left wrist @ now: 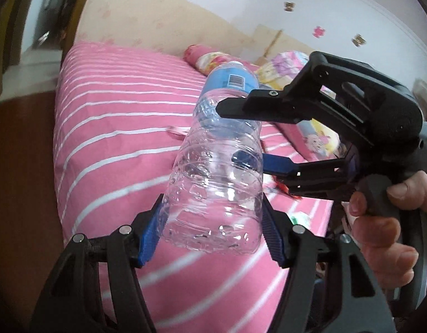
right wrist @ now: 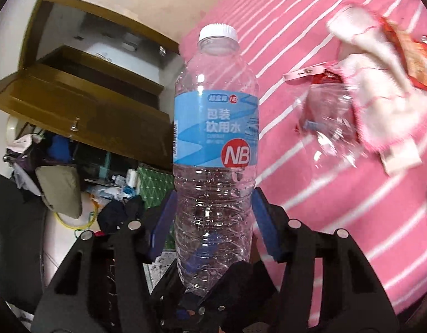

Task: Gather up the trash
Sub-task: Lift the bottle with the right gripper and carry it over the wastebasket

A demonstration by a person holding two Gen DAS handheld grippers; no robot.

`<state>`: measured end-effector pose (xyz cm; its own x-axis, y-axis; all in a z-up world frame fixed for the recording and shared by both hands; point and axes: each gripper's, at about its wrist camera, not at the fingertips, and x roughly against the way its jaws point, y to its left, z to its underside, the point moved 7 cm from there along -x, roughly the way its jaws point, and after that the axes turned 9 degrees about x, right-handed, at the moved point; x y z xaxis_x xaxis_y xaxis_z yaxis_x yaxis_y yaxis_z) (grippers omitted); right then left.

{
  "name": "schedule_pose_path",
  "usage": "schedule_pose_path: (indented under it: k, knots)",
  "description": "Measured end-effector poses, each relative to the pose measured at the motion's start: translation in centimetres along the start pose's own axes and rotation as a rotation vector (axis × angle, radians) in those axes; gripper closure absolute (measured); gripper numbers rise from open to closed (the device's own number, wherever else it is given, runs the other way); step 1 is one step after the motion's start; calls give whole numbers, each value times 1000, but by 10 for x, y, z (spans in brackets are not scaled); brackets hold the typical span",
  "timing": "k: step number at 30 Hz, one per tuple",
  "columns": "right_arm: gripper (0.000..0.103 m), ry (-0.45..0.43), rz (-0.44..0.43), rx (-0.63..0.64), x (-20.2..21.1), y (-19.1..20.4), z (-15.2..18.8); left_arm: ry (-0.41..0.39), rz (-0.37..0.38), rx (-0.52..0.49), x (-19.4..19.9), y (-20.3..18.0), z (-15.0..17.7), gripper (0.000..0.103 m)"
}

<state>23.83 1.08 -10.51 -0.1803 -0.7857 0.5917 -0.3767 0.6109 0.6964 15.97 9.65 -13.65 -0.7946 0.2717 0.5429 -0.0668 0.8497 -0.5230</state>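
An empty clear plastic water bottle [left wrist: 216, 172] with a blue label and white cap [right wrist: 218, 32] is held above a pink striped bed [left wrist: 108, 127]. My left gripper [left wrist: 212, 230] is shut on the bottle's base. My right gripper [right wrist: 213, 222] is shut on the bottle's lower body; in the left wrist view it [left wrist: 238, 133] reaches in from the right, one finger above and one below the bottle. The left gripper's fingers [right wrist: 191, 260] show under the bottle in the right wrist view. More trash lies on the bed: a crumpled clear plastic piece [right wrist: 327, 122] and a red wrapper [right wrist: 413, 61].
A white and pink cloth [right wrist: 377, 100] lies by the trash. Cartoon-print pillows [left wrist: 285, 66] lie at the bed's far end by the wall. A brown wooden cabinet [right wrist: 83, 100] and cluttered clothes and bags [right wrist: 58, 183] stand on the floor beside the bed.
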Motion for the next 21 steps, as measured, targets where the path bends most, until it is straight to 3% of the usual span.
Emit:
schedule_pose_path:
  k: [15,21]
  knots:
    - [46,-245,-17,17,172,9,59,44,126,-213,50,-149,68,41]
    - [46,-369,-3,-12,251,-17,87,82,194,-324,50,-216,94,41]
